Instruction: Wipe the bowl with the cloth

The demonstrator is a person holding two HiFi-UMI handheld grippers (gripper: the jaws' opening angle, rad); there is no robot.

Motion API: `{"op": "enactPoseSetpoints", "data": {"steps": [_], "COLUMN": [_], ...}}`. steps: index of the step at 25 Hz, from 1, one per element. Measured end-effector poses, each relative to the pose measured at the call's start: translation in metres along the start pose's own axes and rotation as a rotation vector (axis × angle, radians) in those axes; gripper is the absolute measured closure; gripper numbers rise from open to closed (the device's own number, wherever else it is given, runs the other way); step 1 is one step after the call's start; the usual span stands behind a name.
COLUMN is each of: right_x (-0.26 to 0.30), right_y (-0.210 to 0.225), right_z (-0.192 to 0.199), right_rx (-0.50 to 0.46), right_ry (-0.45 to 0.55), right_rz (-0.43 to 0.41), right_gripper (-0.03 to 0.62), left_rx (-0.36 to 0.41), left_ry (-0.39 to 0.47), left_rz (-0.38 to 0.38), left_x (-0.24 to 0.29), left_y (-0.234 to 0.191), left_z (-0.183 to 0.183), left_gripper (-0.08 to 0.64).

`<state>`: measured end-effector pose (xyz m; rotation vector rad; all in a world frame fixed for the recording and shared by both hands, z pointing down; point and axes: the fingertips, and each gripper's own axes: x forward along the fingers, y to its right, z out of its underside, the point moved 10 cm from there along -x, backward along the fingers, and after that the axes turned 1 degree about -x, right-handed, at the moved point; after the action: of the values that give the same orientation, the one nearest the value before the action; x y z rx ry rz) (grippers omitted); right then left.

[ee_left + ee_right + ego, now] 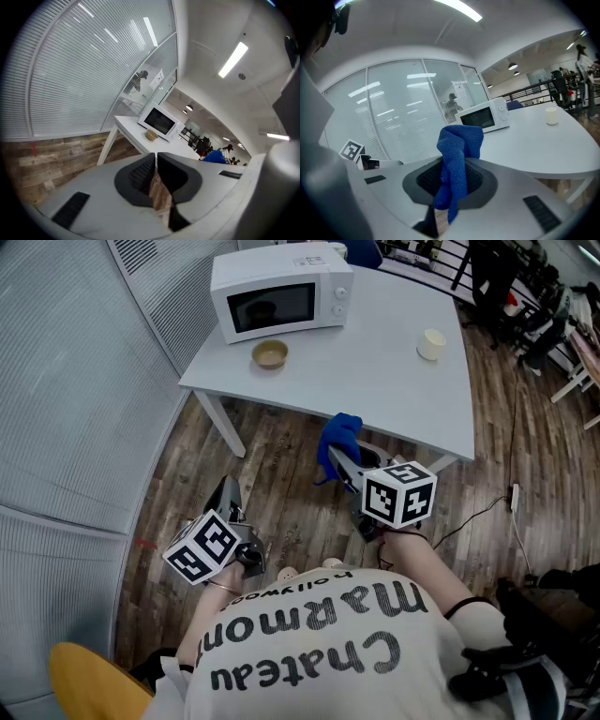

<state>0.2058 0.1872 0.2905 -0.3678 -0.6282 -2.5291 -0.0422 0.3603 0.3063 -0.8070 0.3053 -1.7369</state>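
Colour notes for you, operator. Your cloth (457, 164): solid blue, fine knit weave. Bowl (270, 354): tan. Microwave (281, 292): white, dark door window. Table (375, 371): white. Cup (431, 343): cream. Floor (281, 488): brown wood planks, mixed tones. Your right gripper (452, 180): pale grey shell, black meshed pads (426, 180). Your left gripper (156, 166): same grey and black. Each marker cube (400, 491): white, black square patterns. Your shirt (309, 652): white, black lettering.
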Motion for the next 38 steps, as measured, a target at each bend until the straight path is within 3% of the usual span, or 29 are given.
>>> {"op": "enactPoseSetpoints", "data": {"steps": [11,16,21,24,29,33,38], "right_x": [0.009,0.023,0.037,0.047,0.071,0.099,0.144], "right_y": [-0.013,-0.025,-0.045,-0.054,-0.055,-0.032,0.001], "right_z": [0.001,0.003,0.006,0.009,-0.003,-0.011,-0.038], "right_rx": [0.003,0.039,0.017,0.005,-0.021,0.019,0.033], "right_ry": [0.005,0.048,0.109,0.113,0.120,0.062,0.047], "right_rz": [-0.003,-0.019,-0.025,-0.057,-0.048,-0.007,-0.025], "right_gripper": [0.531,0.529,0.529,0.529,0.529,0.529,0.529], "left_rx": [-0.003,-0.025,-0.041,-0.004,0.032,0.039,0.055], "left_ry": [-0.002,0.014,-0.040,-0.065,-0.027,-0.014,-0.008], "left_rz": [-0.013,0.152,0.256,0.254,0.228,0.205,0.206], "left_x": [-0.009,-0.007,0.006,0.010,0.026,0.056,0.100], "left_y": [-0.015,-0.026,-0.039,-0.044,-0.050,-0.053,-0.051], "left_z": [-0.006,-0.018,-0.029,-0.034,-0.050,-0.062,-0.082], "left_gripper": [0.551,0.549,0.552,0.566,0.565,0.566,0.565]}}
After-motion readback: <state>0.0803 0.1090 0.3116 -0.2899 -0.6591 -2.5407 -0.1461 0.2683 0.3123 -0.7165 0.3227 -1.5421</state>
